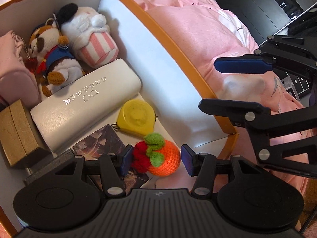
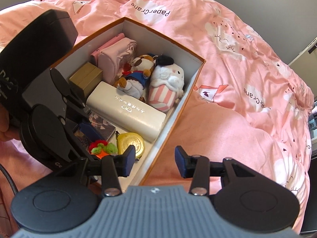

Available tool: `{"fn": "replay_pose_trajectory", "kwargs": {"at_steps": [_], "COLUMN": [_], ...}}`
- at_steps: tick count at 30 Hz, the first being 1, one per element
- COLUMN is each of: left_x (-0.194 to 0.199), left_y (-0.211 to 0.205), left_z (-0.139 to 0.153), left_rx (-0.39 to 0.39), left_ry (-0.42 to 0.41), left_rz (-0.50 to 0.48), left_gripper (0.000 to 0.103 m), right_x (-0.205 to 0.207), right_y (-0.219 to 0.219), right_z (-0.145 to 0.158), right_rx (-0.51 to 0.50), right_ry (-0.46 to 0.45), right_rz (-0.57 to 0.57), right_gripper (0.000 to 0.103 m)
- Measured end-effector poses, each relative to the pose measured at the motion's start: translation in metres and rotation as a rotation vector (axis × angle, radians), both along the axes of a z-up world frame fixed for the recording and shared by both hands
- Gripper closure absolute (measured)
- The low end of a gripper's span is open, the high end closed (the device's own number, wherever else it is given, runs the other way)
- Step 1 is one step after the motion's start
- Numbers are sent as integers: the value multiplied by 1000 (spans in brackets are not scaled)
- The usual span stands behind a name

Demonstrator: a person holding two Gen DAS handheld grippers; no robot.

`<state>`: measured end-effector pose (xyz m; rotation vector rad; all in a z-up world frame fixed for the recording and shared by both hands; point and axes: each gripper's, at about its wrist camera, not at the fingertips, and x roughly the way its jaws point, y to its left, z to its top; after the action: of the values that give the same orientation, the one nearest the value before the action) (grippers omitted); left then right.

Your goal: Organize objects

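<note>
The left gripper (image 1: 156, 159) hung inside the orange-rimmed box (image 1: 178, 59), its jaws spread around a crocheted orange (image 1: 166, 158) with green leaves and red berries; the left pad touched the berries, while the right pad stood just clear of the fruit. The toy lay at the box's near end, beside a yellow tape measure (image 1: 136, 119) and a white glasses case (image 1: 85, 103). The right gripper (image 2: 155, 162) hovered over the box's edge above the pink duvet (image 2: 237, 79), jaws apart and holding nothing.
</note>
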<state>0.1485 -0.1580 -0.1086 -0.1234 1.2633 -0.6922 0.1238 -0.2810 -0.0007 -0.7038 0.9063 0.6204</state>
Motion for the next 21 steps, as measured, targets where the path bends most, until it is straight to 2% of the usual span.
{"fn": "replay_pose_trajectory", "kwargs": {"at_steps": [7,11,16,21], "left_x": [-7,-19,-33,-47], "left_y": [8,25,54,78], "left_z": [3,22,52,86], "left_rx": [-16,4,17,62], "left_ry": [-18,-128,-281,-463], "left_rz": [35,89,239,371], "left_gripper": [36,37,40,37], "right_x": [-2,-4,-6,-16], "right_y": [1,-1,5,15], "right_z": [1,4,2,8], "right_rx": [5,53,125,239], "right_ry": [7,25,60,66], "right_rz": [-12,-37,-108,-169], "right_gripper": [57,57,56,54]}}
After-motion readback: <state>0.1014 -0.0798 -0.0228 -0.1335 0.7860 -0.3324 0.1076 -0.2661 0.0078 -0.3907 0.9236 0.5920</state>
